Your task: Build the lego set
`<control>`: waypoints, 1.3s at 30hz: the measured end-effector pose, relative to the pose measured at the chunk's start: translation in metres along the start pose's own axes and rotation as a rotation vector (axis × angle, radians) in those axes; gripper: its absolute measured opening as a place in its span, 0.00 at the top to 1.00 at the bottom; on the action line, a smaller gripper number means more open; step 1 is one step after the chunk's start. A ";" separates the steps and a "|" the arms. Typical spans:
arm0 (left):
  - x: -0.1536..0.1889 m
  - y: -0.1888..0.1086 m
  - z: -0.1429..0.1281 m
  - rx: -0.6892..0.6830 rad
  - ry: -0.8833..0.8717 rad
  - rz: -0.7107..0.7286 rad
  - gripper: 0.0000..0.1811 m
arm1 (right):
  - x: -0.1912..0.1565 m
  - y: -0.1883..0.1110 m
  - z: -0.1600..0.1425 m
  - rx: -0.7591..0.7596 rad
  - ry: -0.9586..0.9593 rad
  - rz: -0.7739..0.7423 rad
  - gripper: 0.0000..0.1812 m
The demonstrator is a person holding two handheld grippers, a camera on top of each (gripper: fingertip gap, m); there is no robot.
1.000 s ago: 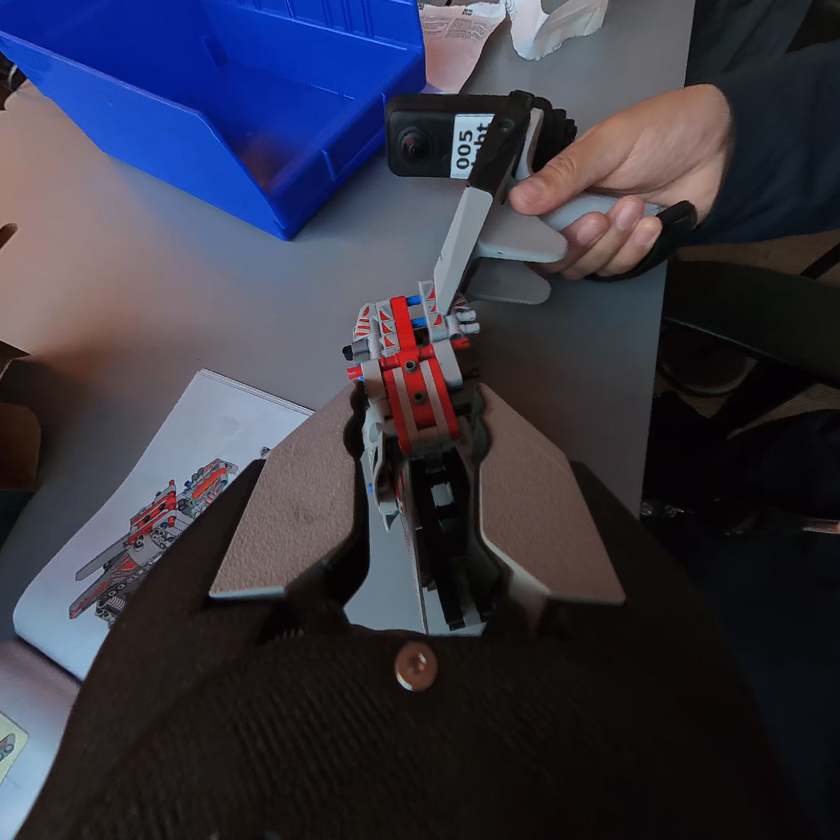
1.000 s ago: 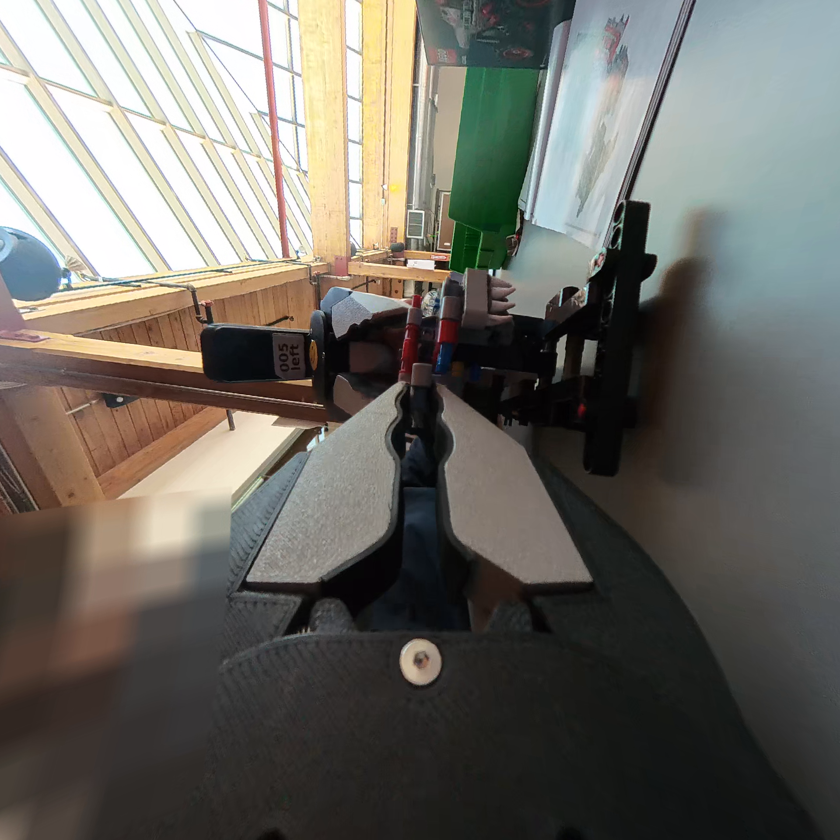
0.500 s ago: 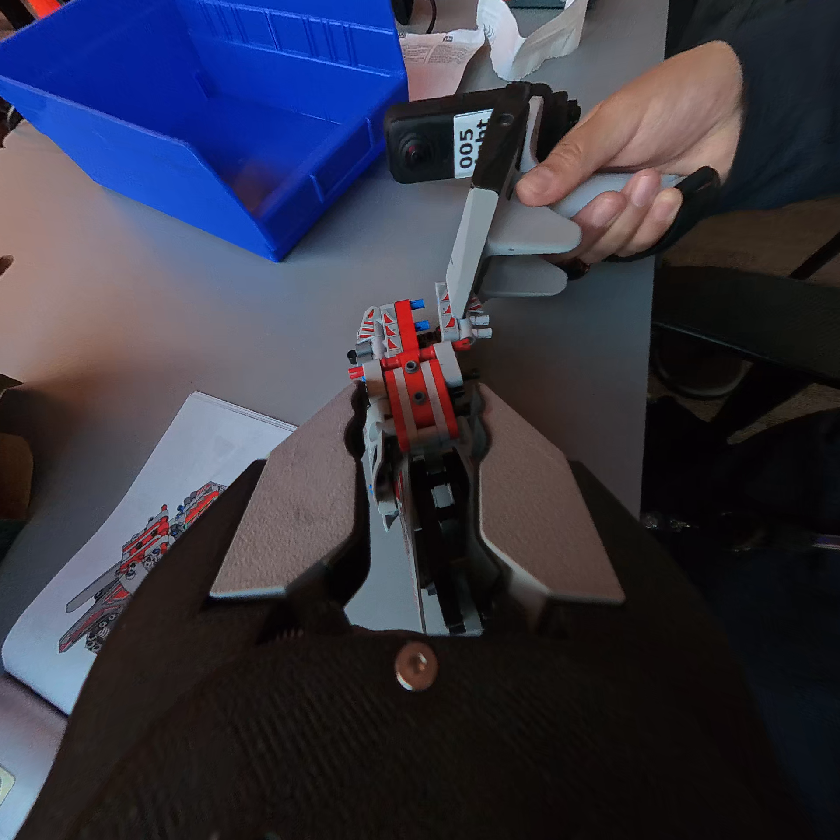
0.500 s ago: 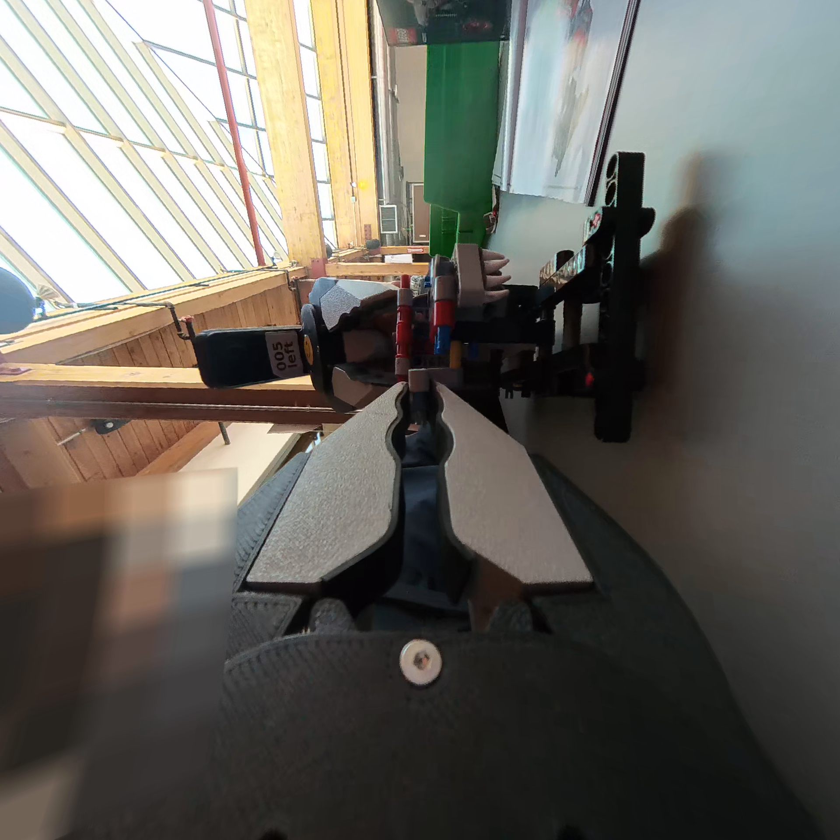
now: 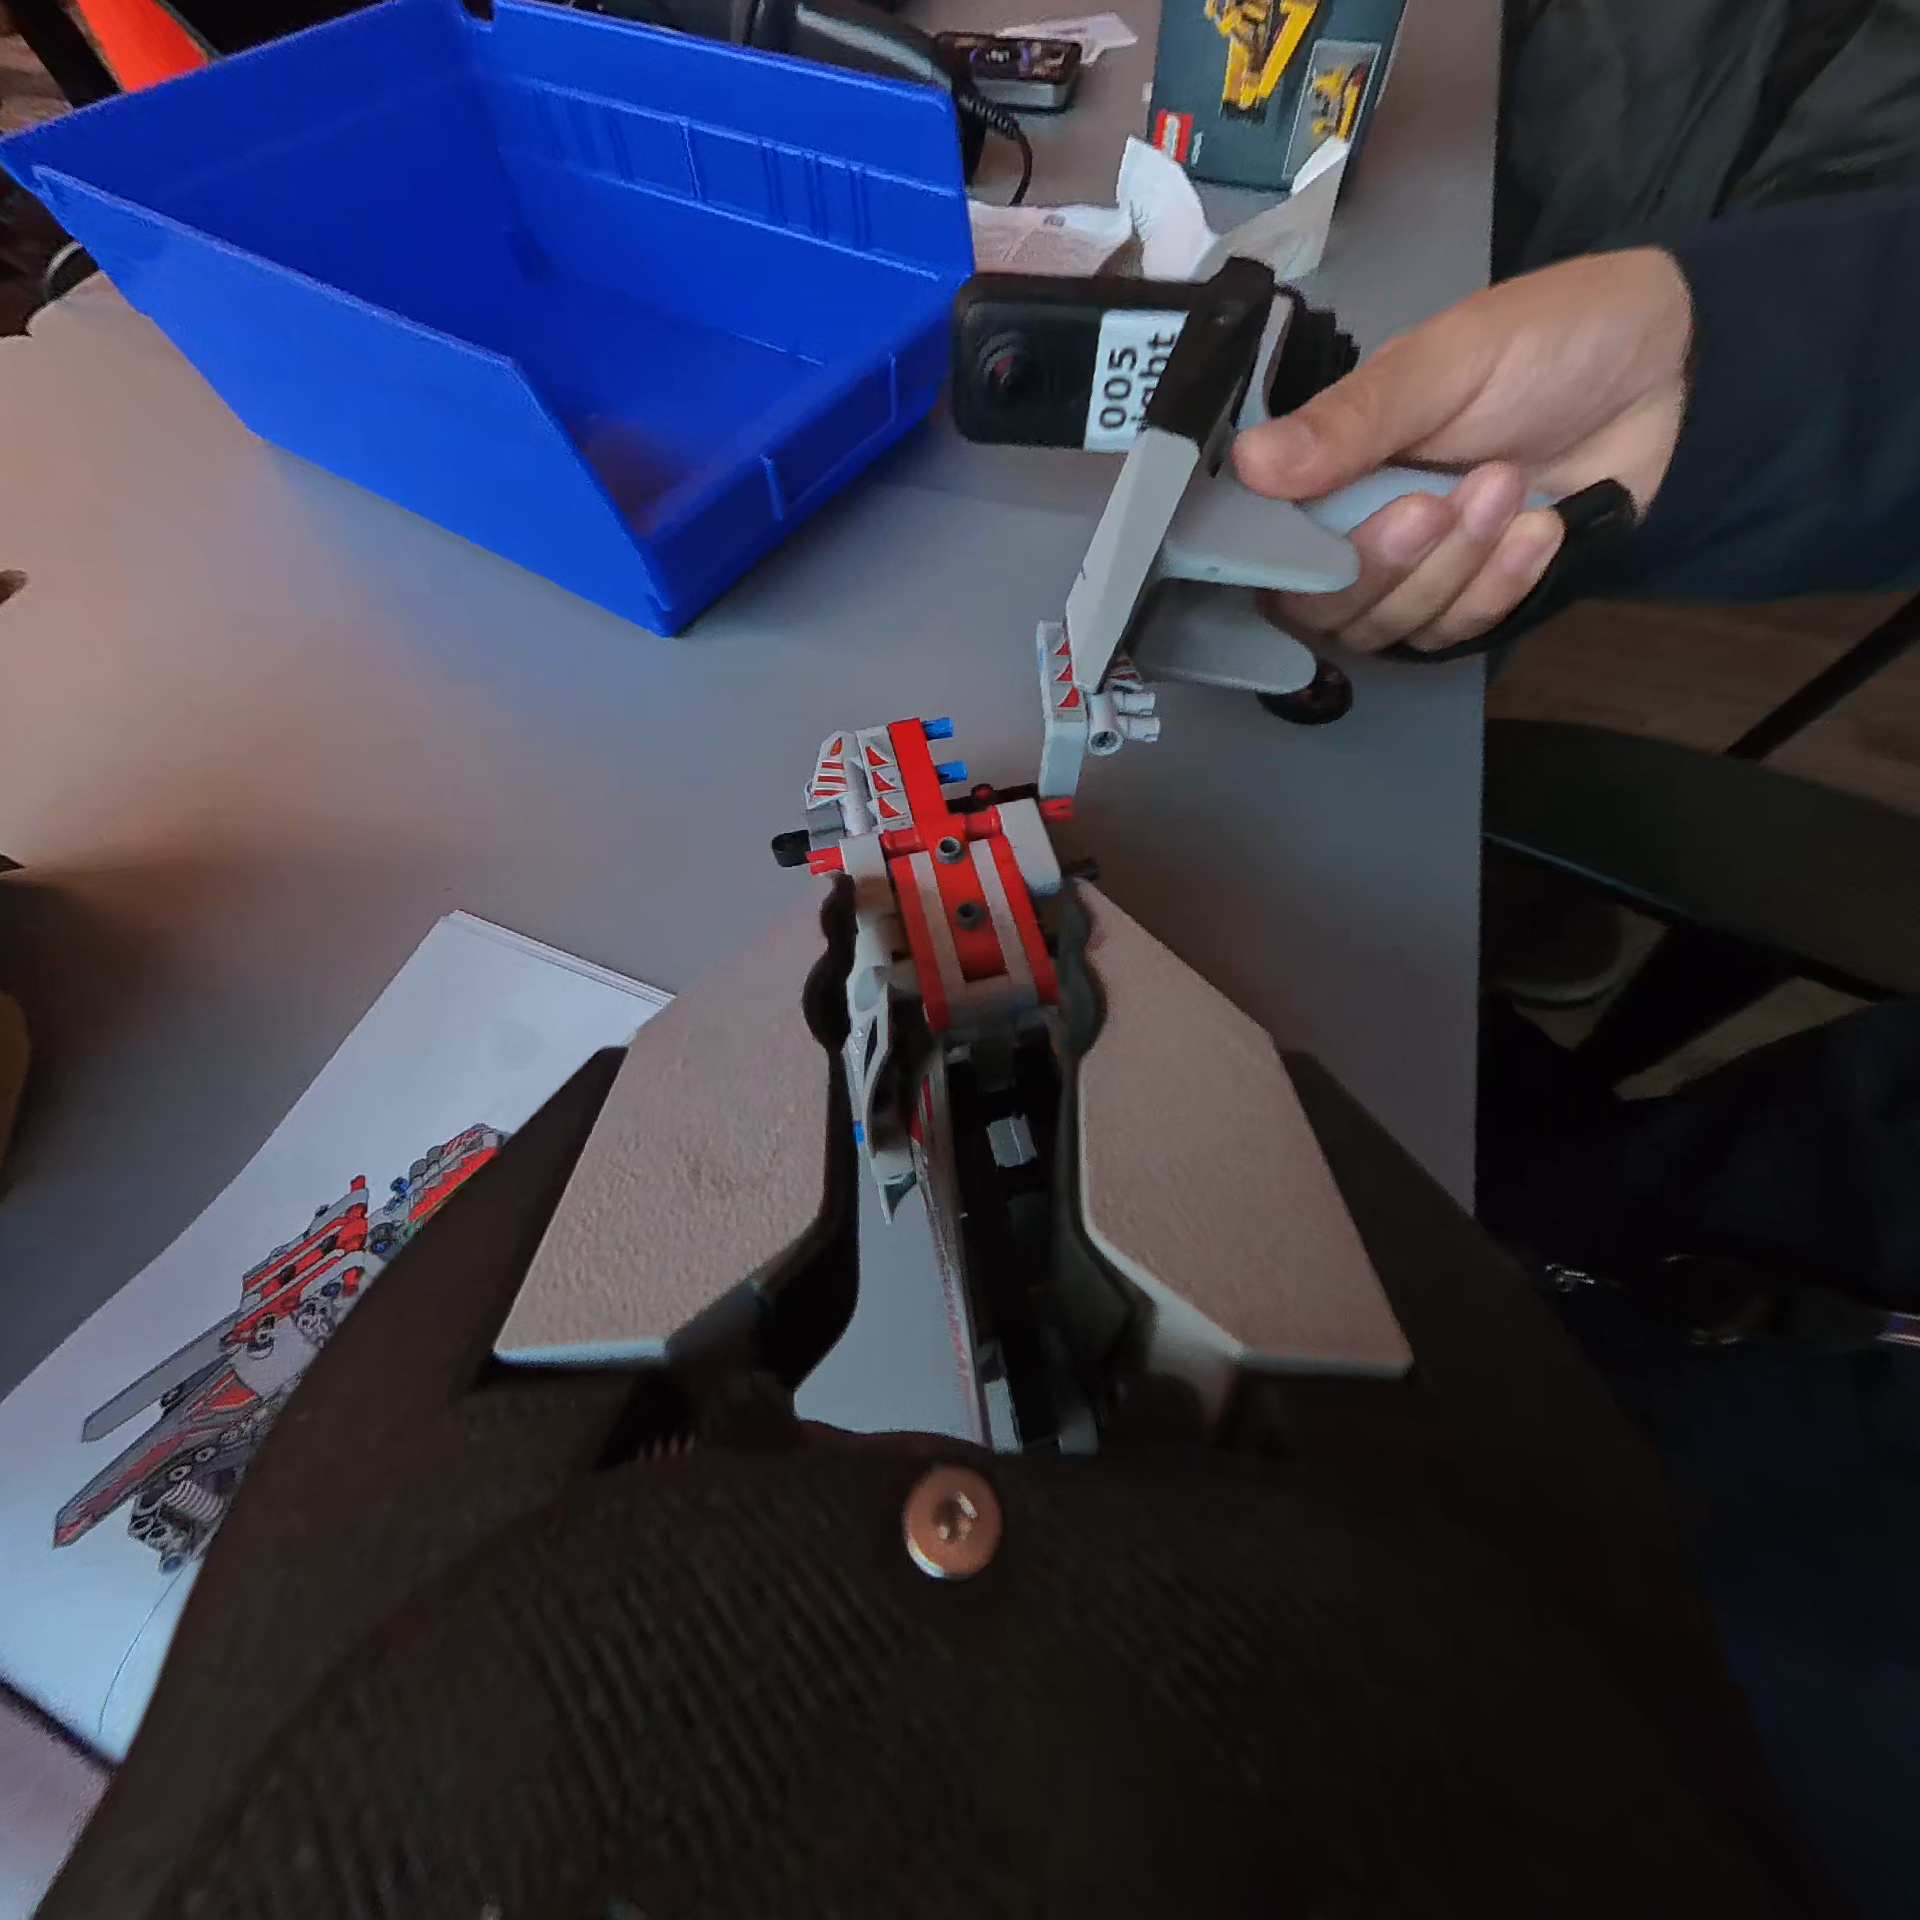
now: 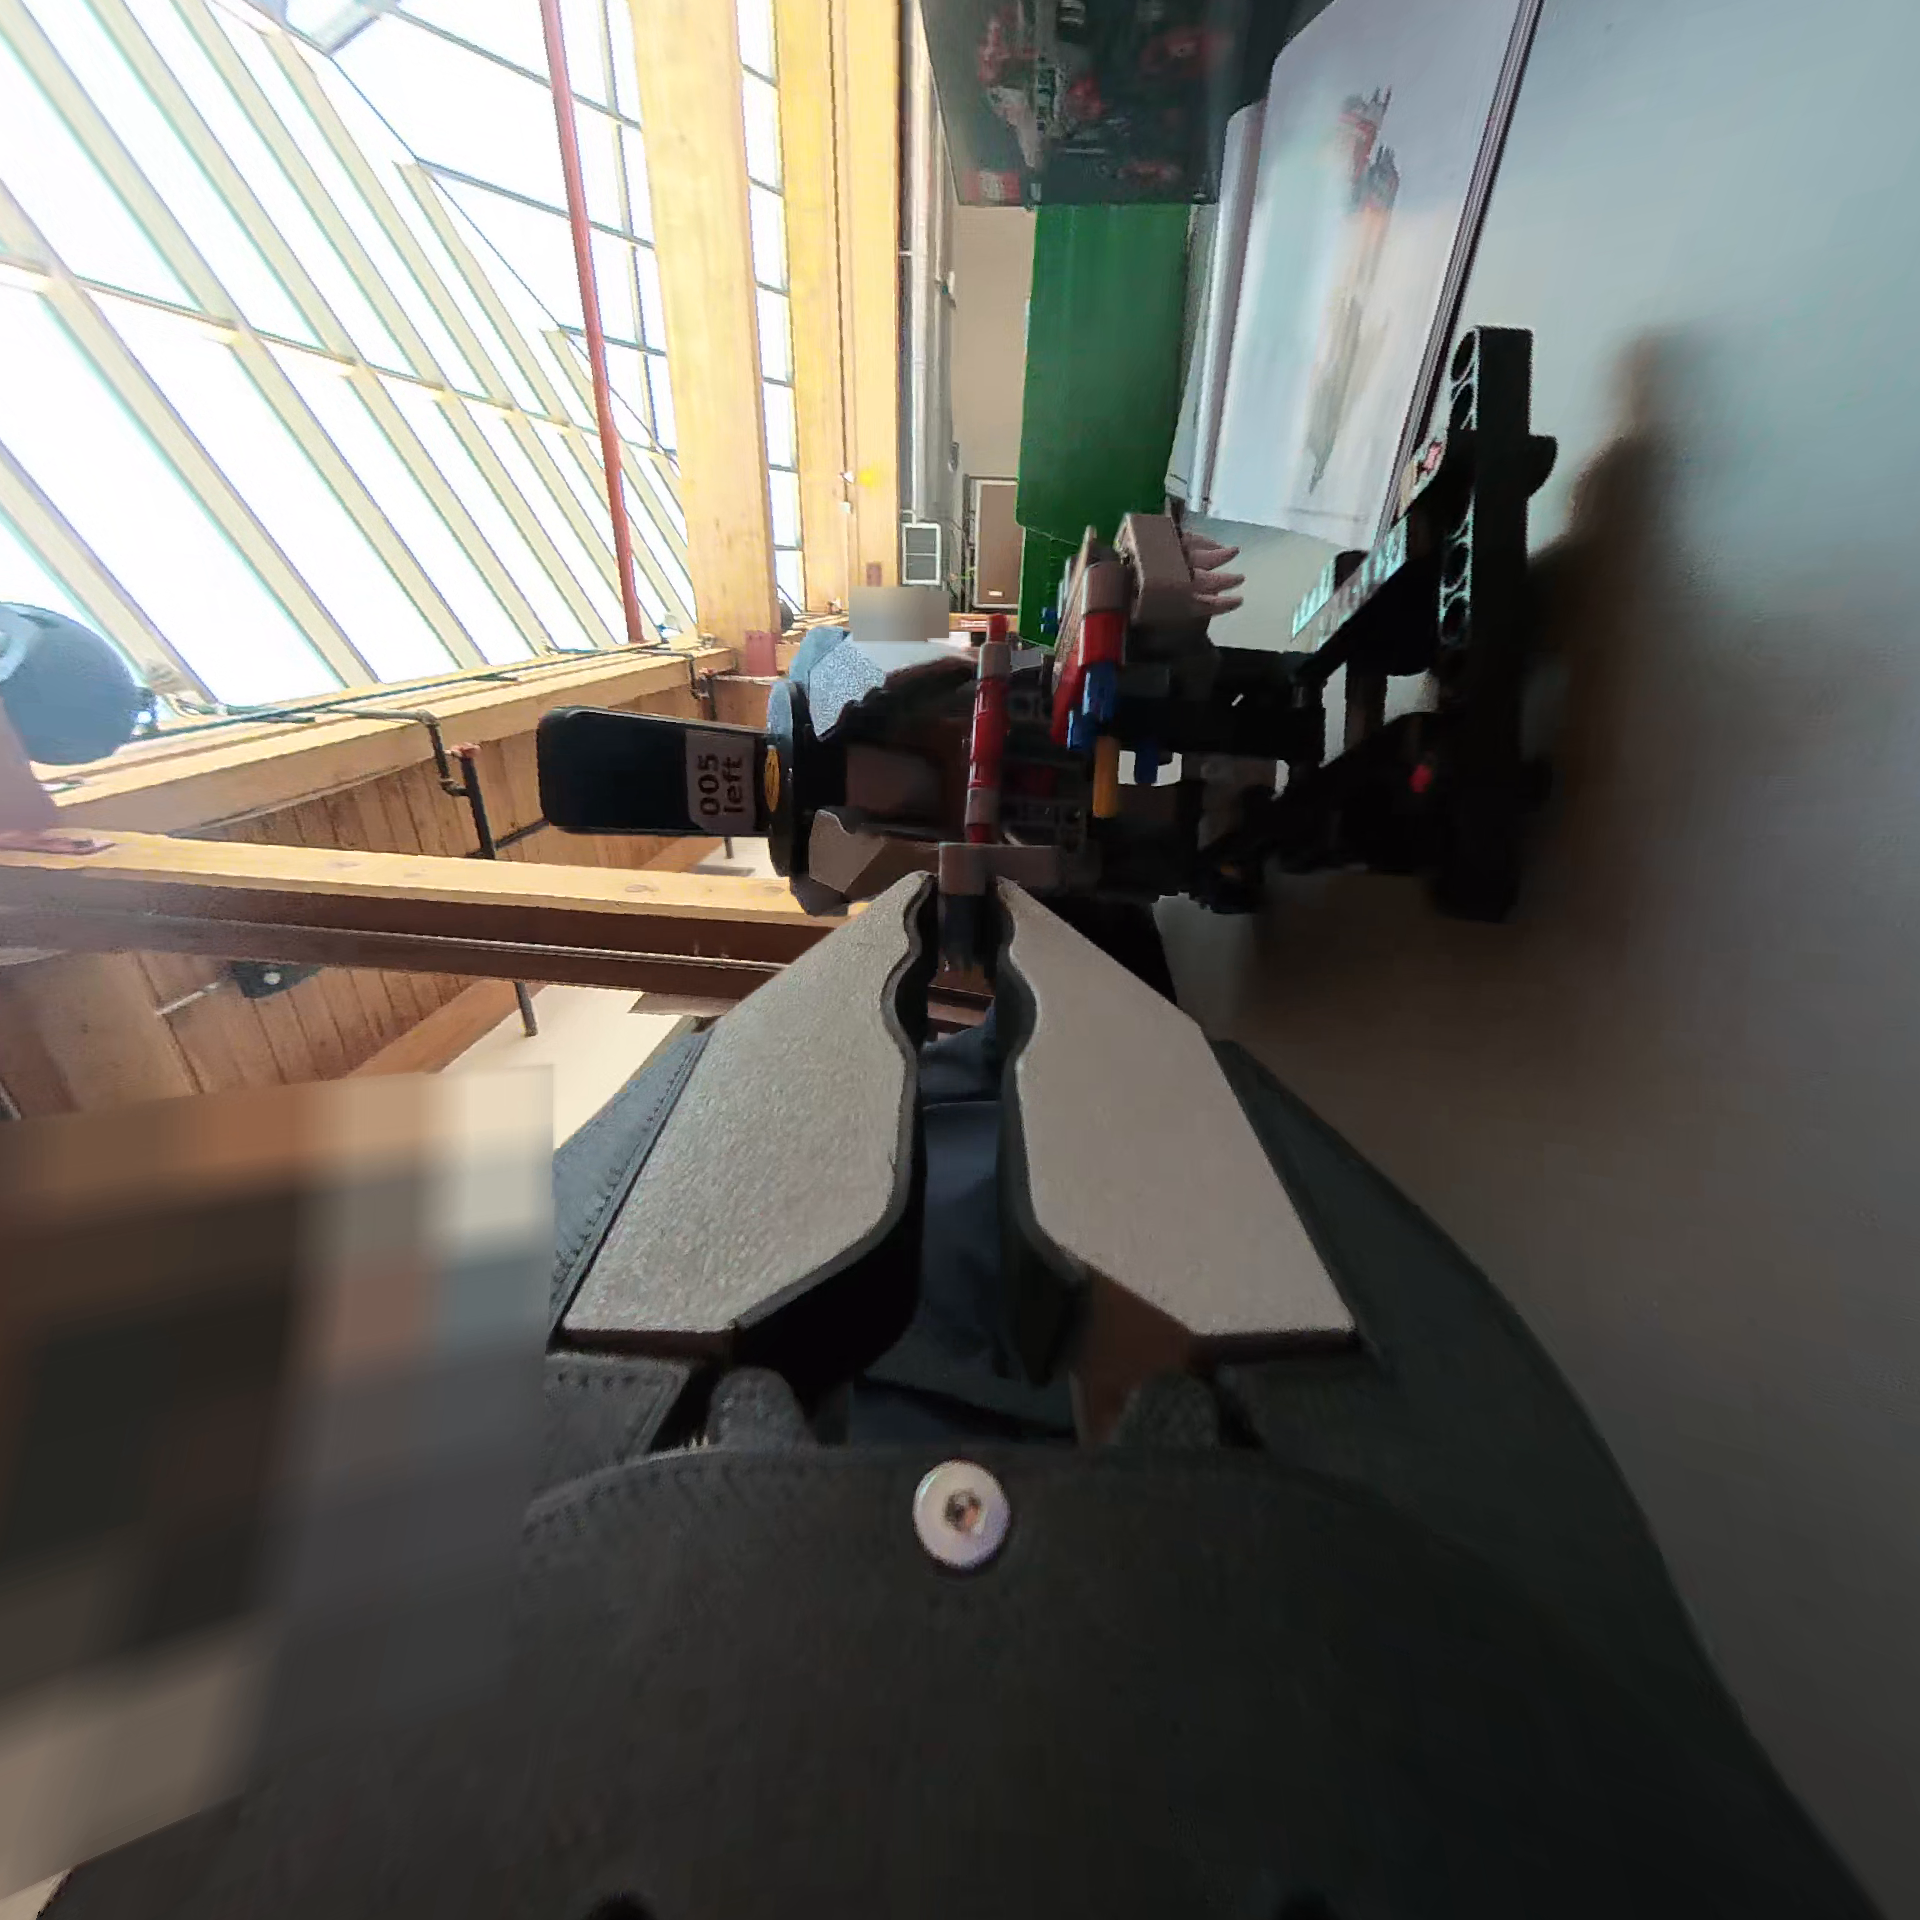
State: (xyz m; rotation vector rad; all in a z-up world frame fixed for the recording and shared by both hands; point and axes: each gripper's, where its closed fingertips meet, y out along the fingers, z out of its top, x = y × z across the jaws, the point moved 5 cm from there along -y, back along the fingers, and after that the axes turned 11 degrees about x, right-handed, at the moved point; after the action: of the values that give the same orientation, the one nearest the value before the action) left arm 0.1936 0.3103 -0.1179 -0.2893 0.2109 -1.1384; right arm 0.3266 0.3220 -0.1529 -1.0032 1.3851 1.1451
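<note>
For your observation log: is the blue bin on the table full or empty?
Empty as far as visible: the blue bin shows bare inner walls and floor in the left wrist view; its near front corner is hidden by its own wall.

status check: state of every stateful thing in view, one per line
left tongs: shut on the lego model
lego model: partly built, off the table, blue pins bare
right tongs: shut on the small grey panel piece
small grey panel piece: apart from the model, beside its top right
blue bin: open, looks empty
instruction booklet: flat on the table, picture side up
set box: upright at the far edge
</note>
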 end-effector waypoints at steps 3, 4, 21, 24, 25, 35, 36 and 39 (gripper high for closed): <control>-0.001 -0.008 0.011 0.040 -0.030 -0.043 0.80 | 0.000 0.005 -0.001 0.009 0.044 0.049 0.98; -0.003 -0.012 0.016 0.053 -0.031 -0.046 0.80 | 0.000 0.005 0.000 0.013 0.053 0.058 0.98; -0.023 -0.016 0.006 -0.015 -0.092 -0.099 0.78 | 0.012 0.004 -0.004 0.021 0.161 0.068 0.98; -0.023 -0.014 0.007 -0.029 -0.163 -0.198 0.77 | 0.015 0.004 -0.001 0.027 0.144 0.056 0.98; -0.024 -0.013 0.005 -0.045 -0.183 -0.231 0.77 | 0.015 0.005 -0.001 0.023 0.139 0.053 0.98; -0.025 -0.001 -0.003 -0.135 -0.276 -0.454 0.74 | 0.016 0.010 0.002 -0.006 0.049 -0.012 0.98; -0.026 -0.001 -0.003 -0.136 -0.276 -0.465 0.74 | 0.016 0.010 0.002 -0.008 0.038 -0.014 0.98; -0.025 -0.002 -0.003 -0.131 -0.269 -0.508 0.73 | 0.018 0.010 0.003 -0.016 -0.012 -0.029 0.98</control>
State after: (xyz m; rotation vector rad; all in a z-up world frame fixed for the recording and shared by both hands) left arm 0.1812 0.3318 -0.1202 -0.6324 -0.0318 -1.5723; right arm 0.3158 0.3269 -0.1694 -1.0227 1.3497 1.1407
